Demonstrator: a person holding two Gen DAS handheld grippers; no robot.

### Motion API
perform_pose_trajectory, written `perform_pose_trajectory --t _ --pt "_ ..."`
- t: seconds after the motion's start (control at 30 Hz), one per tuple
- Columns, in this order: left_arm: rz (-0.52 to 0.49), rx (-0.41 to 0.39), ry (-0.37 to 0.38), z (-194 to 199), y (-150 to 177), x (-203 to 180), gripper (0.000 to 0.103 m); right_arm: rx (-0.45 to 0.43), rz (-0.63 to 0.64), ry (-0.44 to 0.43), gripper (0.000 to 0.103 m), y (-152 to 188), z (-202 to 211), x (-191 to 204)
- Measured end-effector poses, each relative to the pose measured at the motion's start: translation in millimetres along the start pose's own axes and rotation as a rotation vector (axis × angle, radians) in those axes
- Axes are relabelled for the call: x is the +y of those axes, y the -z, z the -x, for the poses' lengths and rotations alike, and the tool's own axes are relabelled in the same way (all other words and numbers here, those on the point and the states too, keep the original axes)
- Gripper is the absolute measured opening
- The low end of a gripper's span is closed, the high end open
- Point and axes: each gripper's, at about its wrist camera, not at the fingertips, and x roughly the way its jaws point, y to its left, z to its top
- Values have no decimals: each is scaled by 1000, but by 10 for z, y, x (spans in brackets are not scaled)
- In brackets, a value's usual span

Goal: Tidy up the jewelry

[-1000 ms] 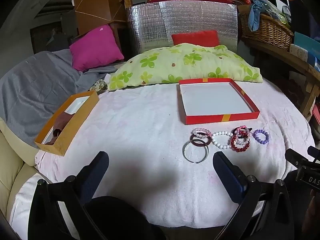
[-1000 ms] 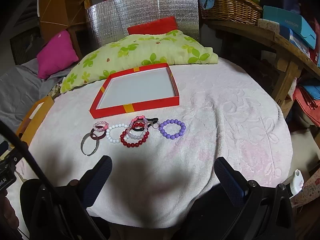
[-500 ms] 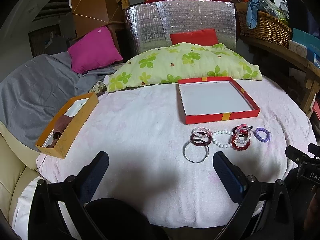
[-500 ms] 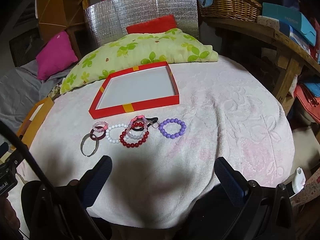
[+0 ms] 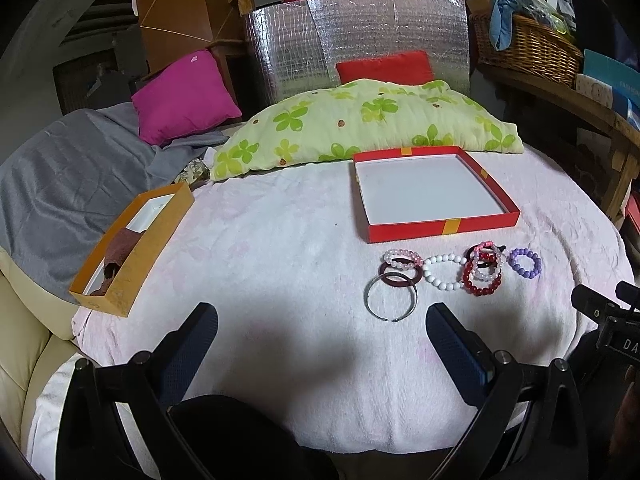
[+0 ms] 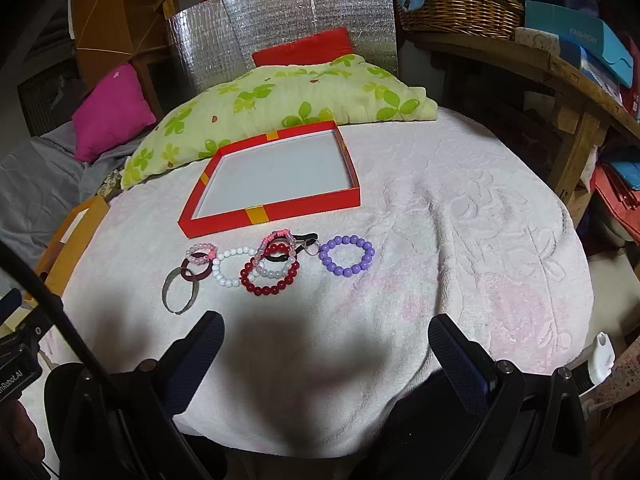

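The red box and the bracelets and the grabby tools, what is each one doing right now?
Red box: open, nothing inside.
Orange box: open, a brown thing lying in it.
Purple bracelet: lying alone on the blanket.
Dark red bracelet: tangled with pale beads.
White bracelet: flat, between the others.
Silver bangle: flat, nearest.
Left tool: open, holding nothing.
Right tool: open, holding nothing.

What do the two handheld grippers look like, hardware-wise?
Both match: left gripper and right gripper have dark blue textured finger pads on black linkage arms with silver pivot bolts. A black cable crosses the right view; white lettering marks the black body of each.
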Motion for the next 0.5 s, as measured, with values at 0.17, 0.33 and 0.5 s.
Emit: perform_pose_trajectory --t 0.17,0.33,0.5 --pt "-5 3 1 -10 8 -9 103 2 -3 -3 103 4 -11 -2" --pt "-7 6 0 -15 19 -7 103 6 -4 -6 103 15 -26 -1" --pt "-5 10 0 -29 33 -3 103 11 -7 -11 103 25 -40 3"
